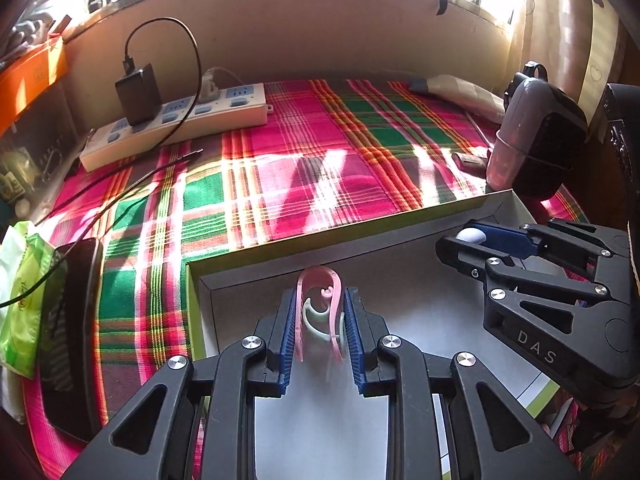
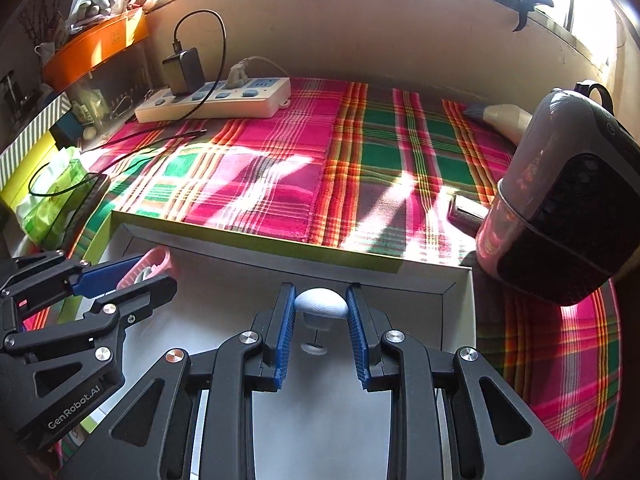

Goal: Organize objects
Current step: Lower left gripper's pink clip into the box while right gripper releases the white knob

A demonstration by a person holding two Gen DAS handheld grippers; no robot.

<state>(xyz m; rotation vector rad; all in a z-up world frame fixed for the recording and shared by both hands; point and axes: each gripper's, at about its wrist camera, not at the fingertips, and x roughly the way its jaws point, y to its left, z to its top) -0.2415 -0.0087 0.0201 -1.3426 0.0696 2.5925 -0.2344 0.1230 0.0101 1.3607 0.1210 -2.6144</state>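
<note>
My left gripper is shut on a bundle of pink and pale green plastic clips, held over the inside of a shallow white box with a green rim. In the right wrist view that gripper shows at the left with the pink clips between its blue pads. My right gripper is shut on a white oval knob-like object with a small stem below it, over the same box. In the left wrist view the right gripper holds the white object near the box's far right corner.
A plaid cloth covers the table. At the back left lies a white power strip with a black charger and cables. A grey and black appliance stands at the right. A green tissue pack and a dark phone lie at the left.
</note>
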